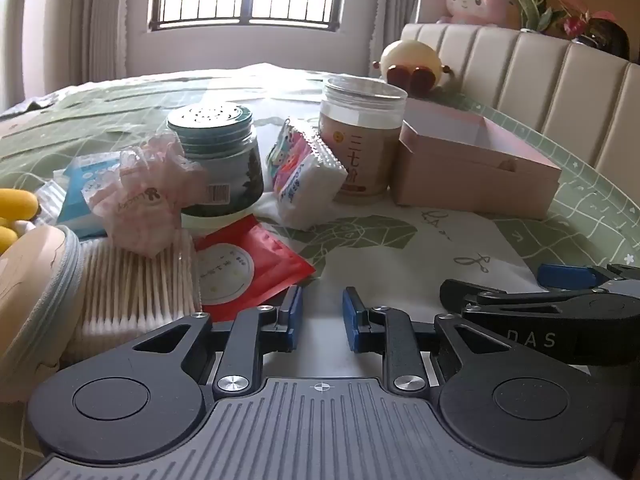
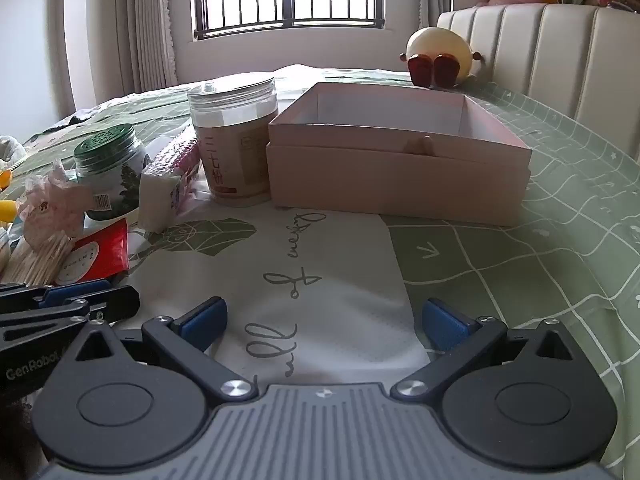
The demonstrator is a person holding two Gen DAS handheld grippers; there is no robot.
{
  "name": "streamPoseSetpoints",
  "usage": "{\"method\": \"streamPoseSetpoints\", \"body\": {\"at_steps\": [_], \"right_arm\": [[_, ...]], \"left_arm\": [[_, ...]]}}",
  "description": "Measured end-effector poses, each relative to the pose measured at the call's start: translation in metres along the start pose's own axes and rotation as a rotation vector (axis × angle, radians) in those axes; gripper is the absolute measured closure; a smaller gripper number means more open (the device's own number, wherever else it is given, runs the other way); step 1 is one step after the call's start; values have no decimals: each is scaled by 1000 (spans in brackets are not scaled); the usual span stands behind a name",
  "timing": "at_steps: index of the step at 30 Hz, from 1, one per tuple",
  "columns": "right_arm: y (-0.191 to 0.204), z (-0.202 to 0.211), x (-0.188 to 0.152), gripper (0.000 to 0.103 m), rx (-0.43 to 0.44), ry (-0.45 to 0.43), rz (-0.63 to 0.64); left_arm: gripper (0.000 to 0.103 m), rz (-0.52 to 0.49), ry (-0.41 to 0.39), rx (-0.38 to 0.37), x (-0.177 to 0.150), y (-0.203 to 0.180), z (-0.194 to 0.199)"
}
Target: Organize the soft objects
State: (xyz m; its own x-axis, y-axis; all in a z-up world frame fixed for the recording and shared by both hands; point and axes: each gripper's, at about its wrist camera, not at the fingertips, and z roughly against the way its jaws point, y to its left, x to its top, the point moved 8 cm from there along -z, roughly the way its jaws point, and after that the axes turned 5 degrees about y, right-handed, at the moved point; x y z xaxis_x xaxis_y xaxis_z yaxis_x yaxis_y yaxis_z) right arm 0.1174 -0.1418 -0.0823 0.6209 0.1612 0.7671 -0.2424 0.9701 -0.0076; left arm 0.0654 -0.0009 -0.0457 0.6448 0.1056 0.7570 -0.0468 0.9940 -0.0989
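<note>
Pink box (image 2: 400, 168) lidless, interior bare. Both jars capped. Left gripper (image 1: 322, 318) slightly parted; right gripper (image 2: 324, 322) spread wide; neither holding anything. Cotton swabs (image 1: 132, 292) clearer from left wrist.

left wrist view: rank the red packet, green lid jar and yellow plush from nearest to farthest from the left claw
From the left claw:
1. red packet, just ahead, left.
2. green lid jar, mid bed, behind the packet.
3. yellow plush, far right, by the headboard.

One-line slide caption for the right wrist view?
Open right tongs over the bedspread, facing an empty pink box beside a jar.
</note>
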Motion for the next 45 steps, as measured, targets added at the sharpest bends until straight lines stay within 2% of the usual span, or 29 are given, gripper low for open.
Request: {"method": "streamPoseSetpoints", "body": {"at_steps": [45], "right_arm": [[0, 2, 0, 0, 11, -2, -12]], "left_arm": [[78, -13, -10, 12, -1, 3, 4]]}}
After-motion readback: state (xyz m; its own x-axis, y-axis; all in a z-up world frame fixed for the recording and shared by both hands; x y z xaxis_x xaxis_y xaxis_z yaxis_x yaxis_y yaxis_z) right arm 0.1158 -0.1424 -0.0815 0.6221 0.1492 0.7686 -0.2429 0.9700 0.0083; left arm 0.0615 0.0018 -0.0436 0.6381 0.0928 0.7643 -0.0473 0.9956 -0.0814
